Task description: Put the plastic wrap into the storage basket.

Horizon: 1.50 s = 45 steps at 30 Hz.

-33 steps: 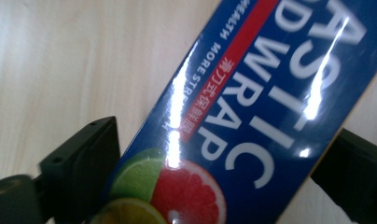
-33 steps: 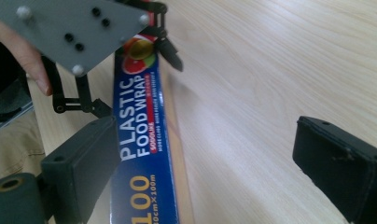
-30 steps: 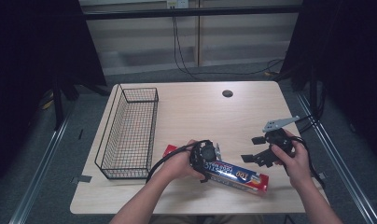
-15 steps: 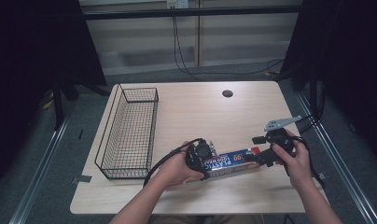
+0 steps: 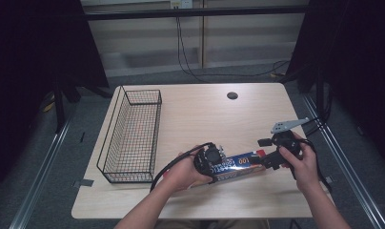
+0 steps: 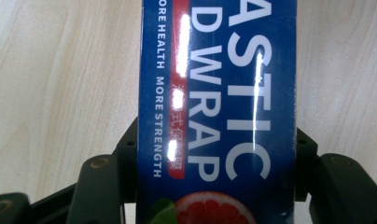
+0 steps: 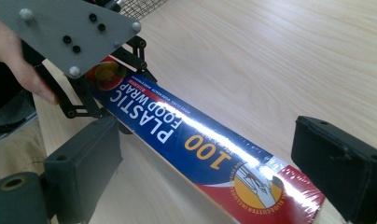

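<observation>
plastic wrap box [image 7: 191, 140]: deep blue, white lettering, yellow "100", red end with a yellow round emblem; glossy glare streaks
box, left tool view [image 6: 218, 107]: red strip of small script, pink grapefruit slice, green leaf
basket [image 5: 132, 134]: black wire mesh
surface [image 5: 205, 112]: pale wood grain
left tool [image 7: 84, 70]: black, with a grey plate
right tool [image 5: 271, 153]: black, with a grey plate
</observation>
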Motion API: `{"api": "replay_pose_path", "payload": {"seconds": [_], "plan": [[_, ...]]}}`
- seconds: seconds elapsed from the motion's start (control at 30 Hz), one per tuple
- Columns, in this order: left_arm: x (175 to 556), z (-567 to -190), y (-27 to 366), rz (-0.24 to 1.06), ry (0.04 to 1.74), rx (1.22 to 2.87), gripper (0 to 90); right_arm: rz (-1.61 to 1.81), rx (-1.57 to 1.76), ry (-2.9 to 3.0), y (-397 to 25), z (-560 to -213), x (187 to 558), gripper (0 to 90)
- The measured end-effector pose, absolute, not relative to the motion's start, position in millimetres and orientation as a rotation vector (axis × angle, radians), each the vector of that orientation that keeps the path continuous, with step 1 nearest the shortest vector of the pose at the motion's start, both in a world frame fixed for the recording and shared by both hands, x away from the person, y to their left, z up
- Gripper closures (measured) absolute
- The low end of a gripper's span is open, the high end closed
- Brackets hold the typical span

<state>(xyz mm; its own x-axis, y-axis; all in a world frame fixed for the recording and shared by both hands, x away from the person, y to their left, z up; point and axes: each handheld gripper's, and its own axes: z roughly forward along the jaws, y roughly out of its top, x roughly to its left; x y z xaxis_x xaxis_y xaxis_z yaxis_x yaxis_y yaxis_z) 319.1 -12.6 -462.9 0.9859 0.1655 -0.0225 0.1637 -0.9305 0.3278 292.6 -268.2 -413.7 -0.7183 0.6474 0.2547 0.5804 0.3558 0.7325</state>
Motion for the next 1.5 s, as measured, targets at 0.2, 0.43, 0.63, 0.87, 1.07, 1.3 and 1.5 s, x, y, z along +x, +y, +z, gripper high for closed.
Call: {"api": "replay_pose_path", "payload": {"seconds": [0.2,0.43,0.63,0.87,1.07,1.3,1.5], "plan": [[323.9,-458.5,-3.9,0.005,0.359,2.77,42.7,1.329,1.141,2.5,-272.9,-410.3,290.6,7.9],[332.7,-445.6,9.7,-0.03,0.516,2.744,42.8,1.325,1.135,2.504,-273.6,-411.6,290.7,8.0],[338.0,-432.0,21.9,-0.031,0.639,2.72,42.7,1.329,1.144,2.492,-274.7,-410.5,290.3,7.9],[342.5,-414.0,36.8,-0.015,0.694,2.704,42.7,1.332,1.141,2.492,-274.5,-410.4,290.0,7.9],[345.7,-399.0,44.4,0.002,0.727,2.701,42.6,1.324,1.136,2.496,-272.1,-411.8,291.1,7.9],[348.4,-384.1,51.9,0.014,0.764,2.687,42.5,1.308,1.136,2.507,-269.2,-413.3,291.0,7.9],[349.0,-373.0,61.2,0.026,0.816,2.656,42.5,1.302,1.137,2.509,-268.0,-415.3,291.2,7.9]]}}
